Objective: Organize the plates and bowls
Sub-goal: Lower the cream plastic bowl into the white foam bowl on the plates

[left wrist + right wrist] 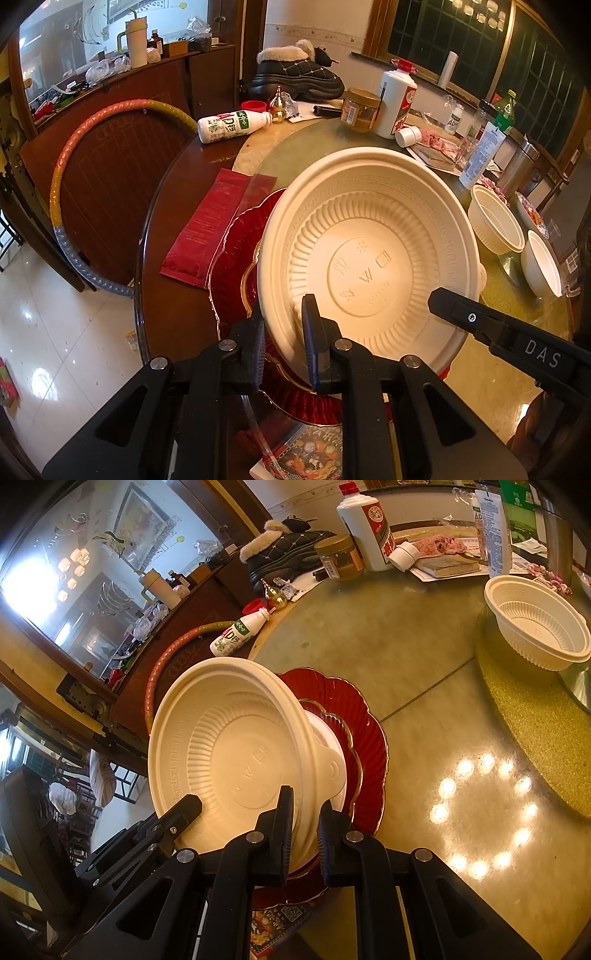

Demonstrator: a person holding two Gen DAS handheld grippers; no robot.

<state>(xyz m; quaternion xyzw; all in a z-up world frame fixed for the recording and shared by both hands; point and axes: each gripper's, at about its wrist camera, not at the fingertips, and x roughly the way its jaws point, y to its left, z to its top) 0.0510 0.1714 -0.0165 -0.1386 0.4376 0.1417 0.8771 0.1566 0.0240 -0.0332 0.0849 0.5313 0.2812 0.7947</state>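
Tongs are gripping from both sides: the left gripper (284,332) is pinching the near rim of a big cream bowl (373,254), one finger outside the wall and the other inside, and the right gripper (306,819) is clamping the same bowl (236,753) at another part of its rim in the same way. Both are reaching forward and slightly down over the table edge, and each one's black fingers are showing in the other's view, coming in from the side. The bowl is tilting steeply, its ribbed inside facing the cameras, above a red plate (236,258) with a gold, scalloped edge that is lying flat on the table (406,657). Whether the bowl is touching the plate cannot be told.

To the left of the plate a red packet (207,229) is lying on the dark wooden rim of the table. Farther back a white milk bottle (232,125) is lying on its side, with a brown jar (360,110) and a tall white bottle (397,103) with a red cap standing beyond the bowl, and a fur-trimmed black boot (299,79) sitting behind them. Off to the right two more cream bowls are standing upright, a ribbed one (495,225) and a smoother one (543,264) just beside it. A striped hoop (66,177) is leaning by a chair beyond the left edge of the table.
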